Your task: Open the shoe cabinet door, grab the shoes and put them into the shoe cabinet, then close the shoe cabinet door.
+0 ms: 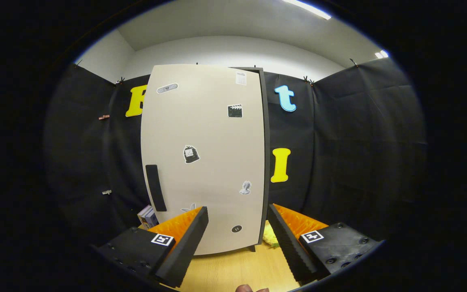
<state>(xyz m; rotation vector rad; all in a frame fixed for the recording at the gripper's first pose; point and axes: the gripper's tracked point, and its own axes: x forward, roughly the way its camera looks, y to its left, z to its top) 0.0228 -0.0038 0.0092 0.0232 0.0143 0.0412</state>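
The shoe cabinet (pixel 205 158) stands upright just ahead of me on a wooden floor (pixel 237 269). Its beige door bears several stickers and a dark vertical handle (pixel 155 187) low on its left side. The door looks shut against the dark frame on its right edge. My gripper (pixel 237 231) is open, fingers spread wide, with nothing between them but the door's lower part beyond. A yellow-green object (pixel 270 237), perhaps a shoe, peeks out at the cabinet's lower right corner, mostly hidden by the right finger (pixel 288 239).
A small box (pixel 148 217) leans on the floor left of the cabinet, behind the left finger. Black cloth walls close in behind and on both sides. A fingertip of a person's hand (pixel 249 288) shows at the floor's near edge.
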